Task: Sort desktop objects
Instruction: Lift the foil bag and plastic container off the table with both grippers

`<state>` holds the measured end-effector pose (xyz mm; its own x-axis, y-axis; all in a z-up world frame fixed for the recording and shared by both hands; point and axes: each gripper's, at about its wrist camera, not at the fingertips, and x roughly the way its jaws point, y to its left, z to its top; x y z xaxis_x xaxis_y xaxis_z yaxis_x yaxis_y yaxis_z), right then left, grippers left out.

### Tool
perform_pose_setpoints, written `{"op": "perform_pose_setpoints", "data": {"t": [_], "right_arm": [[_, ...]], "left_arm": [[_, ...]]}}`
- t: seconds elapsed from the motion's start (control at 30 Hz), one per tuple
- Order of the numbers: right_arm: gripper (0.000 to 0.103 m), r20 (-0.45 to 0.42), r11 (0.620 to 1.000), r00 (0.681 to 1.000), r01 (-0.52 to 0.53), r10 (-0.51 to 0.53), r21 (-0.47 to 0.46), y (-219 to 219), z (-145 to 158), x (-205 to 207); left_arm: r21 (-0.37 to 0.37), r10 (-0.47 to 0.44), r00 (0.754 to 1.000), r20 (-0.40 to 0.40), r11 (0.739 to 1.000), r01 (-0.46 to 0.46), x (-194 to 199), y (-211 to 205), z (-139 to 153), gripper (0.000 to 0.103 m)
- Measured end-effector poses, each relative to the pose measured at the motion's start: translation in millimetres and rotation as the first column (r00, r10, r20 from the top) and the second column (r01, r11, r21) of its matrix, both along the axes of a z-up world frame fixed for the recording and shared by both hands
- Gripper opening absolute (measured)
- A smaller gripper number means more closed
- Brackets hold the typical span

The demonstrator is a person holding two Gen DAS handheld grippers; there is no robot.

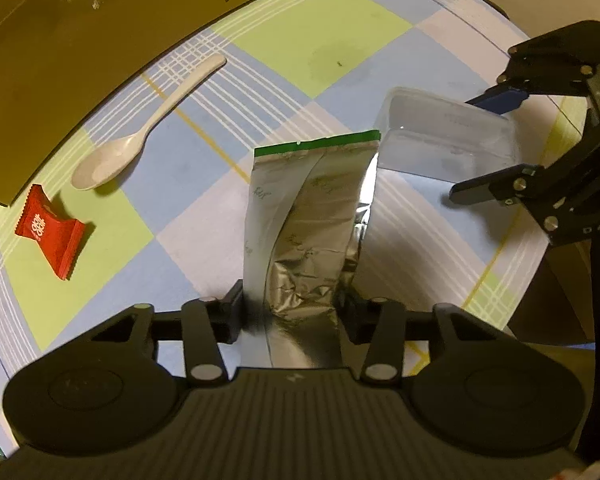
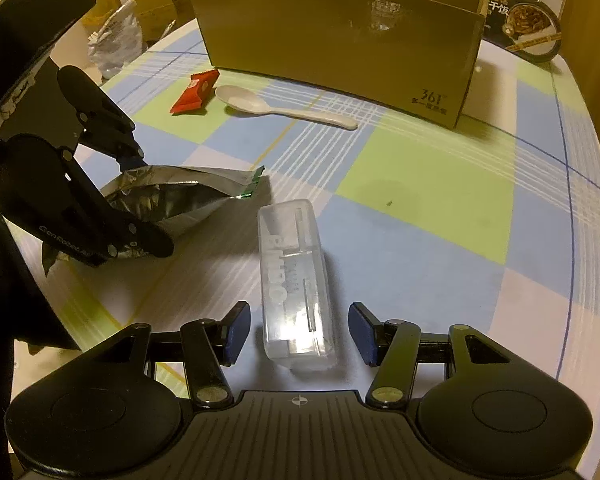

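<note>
Your left tongs pinch the foil pouch — ready to lift

Right tongs straddle the clear case, pads apart — not gripping

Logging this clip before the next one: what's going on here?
A person sorts a table with two hand-held grippers. The left gripper is clamped on a silver foil pouch. The right gripper stands open around a clear plastic case, pads not touching it. A white spoon and red wrapper lie by the cardboard box.
</note>
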<state>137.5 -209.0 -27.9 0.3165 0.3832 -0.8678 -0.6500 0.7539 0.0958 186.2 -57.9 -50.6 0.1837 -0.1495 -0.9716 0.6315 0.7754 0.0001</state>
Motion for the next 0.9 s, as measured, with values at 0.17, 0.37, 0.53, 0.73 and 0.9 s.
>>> {"op": "perform_pose_setpoints", "data": {"t": [0.17,0.37,0.53,0.73,0.9], "right_arm": [[0.052,0.005,1.000,1.000,-0.014,0.014,-0.003,4.4,0.1,1.4],[0.052,0.019,0.996,0.998,-0.062,0.063,-0.060,17.9,-5.0,3.7],[0.052,0.006,0.991,0.996,-0.091,0.092,-0.098,25.1,-11.8,11.5],[0.050,-0.014,0.988,0.995,-0.096,0.095,-0.119,27.4,-17.4,17.8],[0.031,-0.011,0.989,0.996,-0.090,0.089,-0.115,27.7,-16.1,16.4]], "left_arm": [[0.009,0.000,1.000,0.001,1.000,0.000,-3.2,4.4,3.9,0.040],[0.015,0.020,1.000,-0.001,1.000,-0.020,-3.0,8.5,-0.1,0.041],[0.019,0.026,1.000,0.000,0.999,-0.026,-3.4,8.4,-2.1,0.046],[0.010,0.047,0.999,-0.004,0.999,-0.047,-3.3,11.9,-3.9,0.050],[0.003,0.055,0.998,-0.003,0.998,-0.055,-3.5,14.0,-4.3,0.051]]}}
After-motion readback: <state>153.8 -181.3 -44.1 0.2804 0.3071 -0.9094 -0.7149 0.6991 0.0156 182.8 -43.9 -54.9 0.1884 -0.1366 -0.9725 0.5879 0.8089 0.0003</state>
